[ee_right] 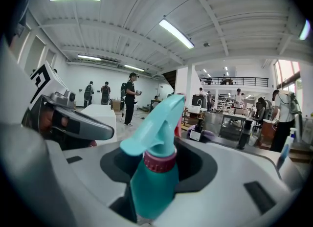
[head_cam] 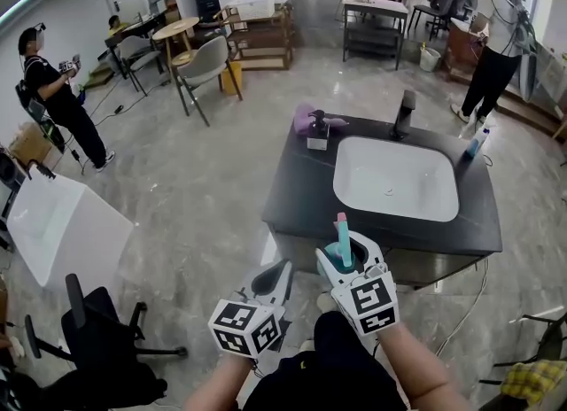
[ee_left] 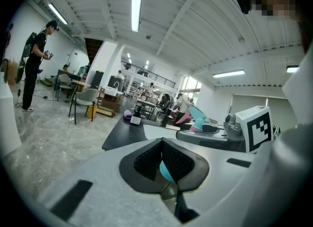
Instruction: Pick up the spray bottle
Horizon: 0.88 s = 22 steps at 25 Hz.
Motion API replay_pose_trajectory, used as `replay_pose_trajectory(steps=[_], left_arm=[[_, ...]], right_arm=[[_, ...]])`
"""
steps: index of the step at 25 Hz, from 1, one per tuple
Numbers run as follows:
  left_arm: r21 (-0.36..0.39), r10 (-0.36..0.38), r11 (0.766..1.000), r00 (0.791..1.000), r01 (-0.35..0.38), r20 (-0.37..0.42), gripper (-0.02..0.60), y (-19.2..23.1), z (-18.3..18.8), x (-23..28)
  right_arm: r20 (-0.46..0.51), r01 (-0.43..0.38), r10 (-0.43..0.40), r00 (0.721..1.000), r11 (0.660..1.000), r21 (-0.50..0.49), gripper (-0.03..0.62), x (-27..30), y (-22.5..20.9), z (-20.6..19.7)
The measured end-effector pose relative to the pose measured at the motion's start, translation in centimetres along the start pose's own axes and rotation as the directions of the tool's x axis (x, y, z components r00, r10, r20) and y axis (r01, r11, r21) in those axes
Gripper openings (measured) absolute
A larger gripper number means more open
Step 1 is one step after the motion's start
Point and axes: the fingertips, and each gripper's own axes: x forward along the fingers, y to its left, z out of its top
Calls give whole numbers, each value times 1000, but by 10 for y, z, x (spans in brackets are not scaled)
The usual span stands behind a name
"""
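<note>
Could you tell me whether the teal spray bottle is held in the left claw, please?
No, the teal spray bottle is clamped in the right claw.

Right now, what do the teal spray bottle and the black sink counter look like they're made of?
Teal spray bottle: probably plastic, smooth and glossy, with a moulded trigger head. Black sink counter: possibly stone or composite; flat, even top with a faint sheen.

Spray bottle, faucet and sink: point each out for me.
Spray bottle (ee_right: 152, 189), right gripper view, teal body.
Faucet (head_cam: 406, 108), head view, upright stem.
Sink (head_cam: 396, 179), head view, white basin floor.
</note>
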Motion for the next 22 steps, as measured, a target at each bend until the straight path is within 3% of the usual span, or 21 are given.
replay_pose_trajectory(steps=[6, 14, 22], left_arm=[[8, -38, 999, 999, 38, 9, 6, -22, -6, -14], [-1, -51, 999, 998, 51, 30, 6, -59, -8, -24], [-16, -74, 997, 997, 75, 11, 6, -123, -30, -26]], right_arm=[[4, 32, -32, 999, 999, 13, 189, -34, 8, -8], [18, 13, -14, 1000, 999, 35, 189, -81, 14, -11], [4, 0, 0, 1000, 998, 56, 189, -150, 7, -27]])
